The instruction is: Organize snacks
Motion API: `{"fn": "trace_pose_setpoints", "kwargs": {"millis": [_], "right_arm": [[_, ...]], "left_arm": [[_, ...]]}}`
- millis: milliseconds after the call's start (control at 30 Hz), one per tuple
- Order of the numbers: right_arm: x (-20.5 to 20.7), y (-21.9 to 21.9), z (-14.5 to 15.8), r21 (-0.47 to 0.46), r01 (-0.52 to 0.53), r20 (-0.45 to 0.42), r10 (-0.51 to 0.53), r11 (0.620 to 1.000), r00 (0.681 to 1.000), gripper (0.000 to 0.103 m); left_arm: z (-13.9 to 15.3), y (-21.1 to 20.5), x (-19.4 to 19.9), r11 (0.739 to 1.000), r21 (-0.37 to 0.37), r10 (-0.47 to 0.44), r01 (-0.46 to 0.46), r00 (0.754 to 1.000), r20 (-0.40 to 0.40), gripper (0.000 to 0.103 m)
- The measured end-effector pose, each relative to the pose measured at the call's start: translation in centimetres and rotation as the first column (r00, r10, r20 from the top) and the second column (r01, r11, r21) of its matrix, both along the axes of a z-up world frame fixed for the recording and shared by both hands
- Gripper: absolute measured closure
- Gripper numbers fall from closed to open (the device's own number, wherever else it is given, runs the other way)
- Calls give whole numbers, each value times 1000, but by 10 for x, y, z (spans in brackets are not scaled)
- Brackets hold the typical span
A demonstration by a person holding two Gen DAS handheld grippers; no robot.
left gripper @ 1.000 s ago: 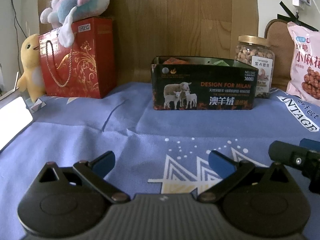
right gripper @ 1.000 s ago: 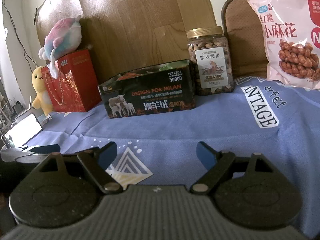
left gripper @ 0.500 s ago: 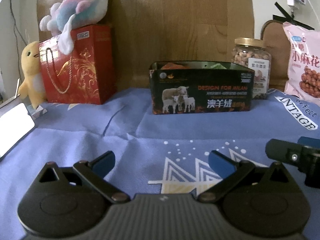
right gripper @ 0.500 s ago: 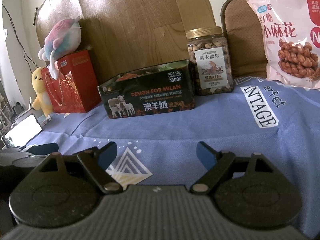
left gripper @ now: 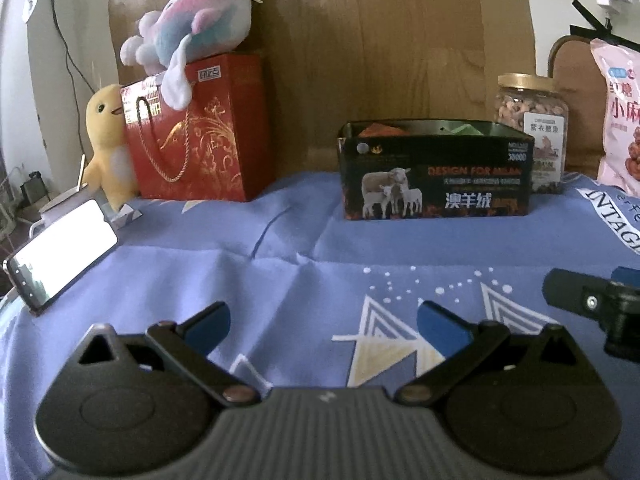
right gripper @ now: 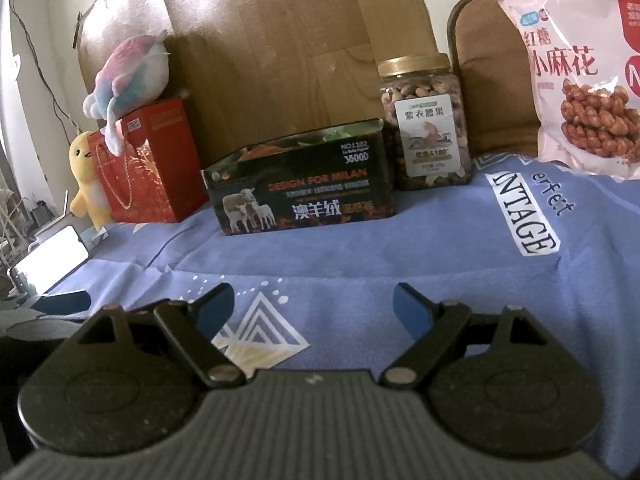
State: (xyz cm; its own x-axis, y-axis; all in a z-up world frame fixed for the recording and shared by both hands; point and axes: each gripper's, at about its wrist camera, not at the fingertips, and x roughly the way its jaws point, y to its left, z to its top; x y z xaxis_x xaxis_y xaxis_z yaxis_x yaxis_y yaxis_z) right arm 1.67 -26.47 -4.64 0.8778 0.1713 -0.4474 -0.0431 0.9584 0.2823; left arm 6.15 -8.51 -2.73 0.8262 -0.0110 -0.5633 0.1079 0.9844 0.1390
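A dark open tin with sheep pictures (left gripper: 436, 176) (right gripper: 302, 196) stands at the back of the blue cloth, with orange and green packets inside. A nut jar with a gold lid (left gripper: 532, 128) (right gripper: 424, 124) stands right of it. A pink snack bag (right gripper: 580, 76) (left gripper: 618, 116) leans at the far right. My left gripper (left gripper: 322, 322) is open and empty, low over the cloth, well in front of the tin. My right gripper (right gripper: 314, 306) is open and empty too; part of it shows in the left wrist view (left gripper: 592, 304).
A red gift bag (left gripper: 192, 140) with a plush whale (left gripper: 192, 24) on top and a yellow plush duck (left gripper: 106, 140) stand at the back left. A lit phone (left gripper: 60, 256) leans at the left edge. A wooden board (left gripper: 380, 40) backs the scene.
The left wrist view has drawn back and swung a little left, so the tin looks smaller and further right. The right gripper has barely moved. Both stay open.
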Motion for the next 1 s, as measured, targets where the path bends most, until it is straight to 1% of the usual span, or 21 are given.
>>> {"fn": "trace_pose_setpoints", "kwargs": {"millis": [233, 367, 567, 633, 733, 833, 1000], "right_arm": [[-2, 2, 1, -18, -1, 9, 1, 1000, 1000, 15], [-2, 1, 1, -11, 6, 7, -6, 1000, 1000, 15], [-3, 2, 1, -10, 7, 7, -7, 1000, 1000, 15], [-3, 2, 1, -8, 10, 6, -10, 1000, 1000, 15], [-4, 1, 1, -6, 17, 9, -17, 1000, 1000, 15], [-4, 2, 1, -6, 18, 11, -18, 1000, 1000, 15], [-5, 1, 1, -5, 22, 14, -22, 1000, 1000, 15]], "left_arm": [[7, 3, -6, 1000, -14, 0, 0, 1000, -20, 0], [4, 2, -4, 1000, 5, 20, -20, 998, -62, 0], [-1, 1, -4, 999, 30, 27, -24, 995, -93, 0], [-1, 2, -3, 999, 39, 31, -28, 996, -88, 0], [-1, 2, -4, 997, 67, 38, -34, 998, -59, 0], [-1, 2, -5, 998, 63, 23, -19, 998, -60, 0], [-2, 1, -6, 999, 36, -29, 33, 995, -92, 0]]}}
